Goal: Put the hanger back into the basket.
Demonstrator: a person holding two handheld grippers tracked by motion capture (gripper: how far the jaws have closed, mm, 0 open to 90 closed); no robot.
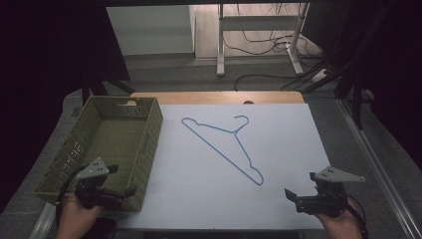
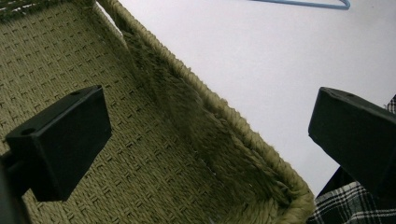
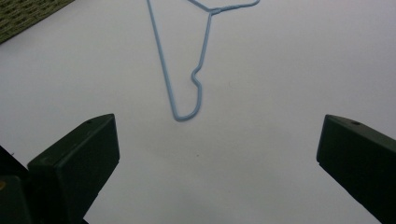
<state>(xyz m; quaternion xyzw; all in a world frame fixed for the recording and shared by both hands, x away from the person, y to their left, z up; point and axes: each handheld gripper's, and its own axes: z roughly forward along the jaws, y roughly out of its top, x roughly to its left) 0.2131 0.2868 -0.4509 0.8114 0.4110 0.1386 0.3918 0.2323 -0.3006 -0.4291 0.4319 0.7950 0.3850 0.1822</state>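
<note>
A light blue wire hanger (image 1: 226, 144) lies flat in the middle of the white tabletop (image 1: 288, 149), hook toward the far side. To its left stands an olive woven basket (image 1: 149, 134), with nothing inside that I can see. My left gripper (image 1: 122, 179) hovers open over the basket's near right corner; in the left gripper view the jaws of my left gripper (image 2: 210, 135) straddle the basket rim (image 2: 224, 112). Near the front right edge my right gripper (image 1: 301, 184) is open. In the right gripper view the jaws of my right gripper (image 3: 215, 158) stand wide apart, short of the hanger (image 3: 161, 60).
A wooden strip (image 1: 219, 97) edges the table's far side. Beyond it are white desk legs (image 1: 220, 45) and cables on the floor. A plaid sleeve (image 2: 345, 205) lies near the left gripper. A corner of the basket (image 3: 28, 14) appears in the right gripper view.
</note>
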